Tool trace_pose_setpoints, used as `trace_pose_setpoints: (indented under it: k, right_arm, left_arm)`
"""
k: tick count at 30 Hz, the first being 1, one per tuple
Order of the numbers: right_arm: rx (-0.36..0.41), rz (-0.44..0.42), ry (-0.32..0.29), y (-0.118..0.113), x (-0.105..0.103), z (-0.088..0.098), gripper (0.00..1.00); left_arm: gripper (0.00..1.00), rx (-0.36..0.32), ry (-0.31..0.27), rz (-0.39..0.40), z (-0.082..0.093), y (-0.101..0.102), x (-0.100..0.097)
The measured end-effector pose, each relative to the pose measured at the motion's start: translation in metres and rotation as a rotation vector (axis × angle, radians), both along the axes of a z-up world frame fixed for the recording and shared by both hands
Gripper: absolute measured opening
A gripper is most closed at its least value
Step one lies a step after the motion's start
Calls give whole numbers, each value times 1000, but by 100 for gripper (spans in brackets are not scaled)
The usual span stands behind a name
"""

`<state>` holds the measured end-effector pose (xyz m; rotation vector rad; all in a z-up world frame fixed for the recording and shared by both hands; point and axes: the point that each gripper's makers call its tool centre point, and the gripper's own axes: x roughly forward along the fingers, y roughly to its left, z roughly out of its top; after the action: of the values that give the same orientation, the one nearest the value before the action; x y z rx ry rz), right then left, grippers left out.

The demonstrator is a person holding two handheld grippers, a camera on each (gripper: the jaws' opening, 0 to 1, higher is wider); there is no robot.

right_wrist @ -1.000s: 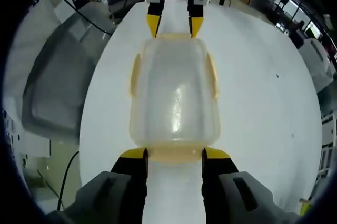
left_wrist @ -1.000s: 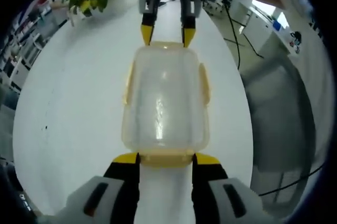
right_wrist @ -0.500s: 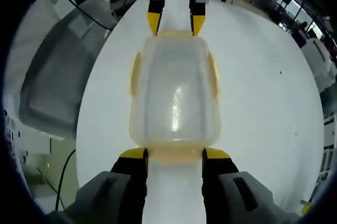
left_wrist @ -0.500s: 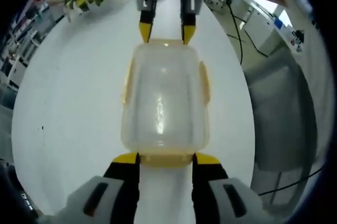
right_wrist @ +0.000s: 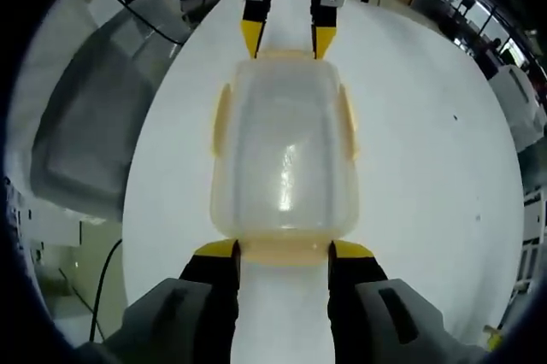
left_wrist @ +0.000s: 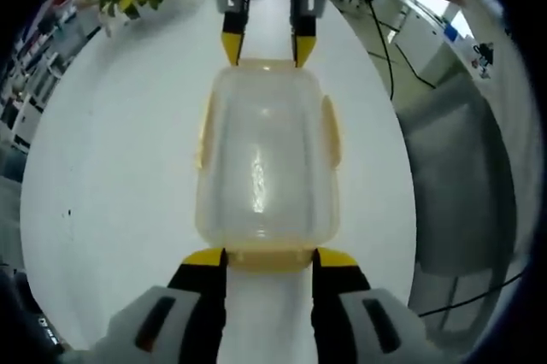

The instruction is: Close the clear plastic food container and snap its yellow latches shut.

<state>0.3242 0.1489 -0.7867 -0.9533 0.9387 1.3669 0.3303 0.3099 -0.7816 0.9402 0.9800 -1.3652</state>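
left gripper view: our left gripper, jaws apart, flanks the near end latch of the container on the white table; the right gripper does likewise opposite. barely anything has shifted, so we judge both end latches still being pressed.

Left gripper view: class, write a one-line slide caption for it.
Clear plastic food container on a white table, held between the left tongs and right tongs at opposite ends.
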Motion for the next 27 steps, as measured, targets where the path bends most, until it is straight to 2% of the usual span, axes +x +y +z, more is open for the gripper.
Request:
trace_pose_setpoints:
  k: [17, 27]
  right_arm:
    - [-37, 1, -7, -3, 0, -8, 37]
    - [-24, -13, 0, -3, 0, -8, 38]
  left_arm:
    - [33, 3, -11, -6, -3, -3, 1]
    - [33, -10, -24, -24, -5, -1, 1]
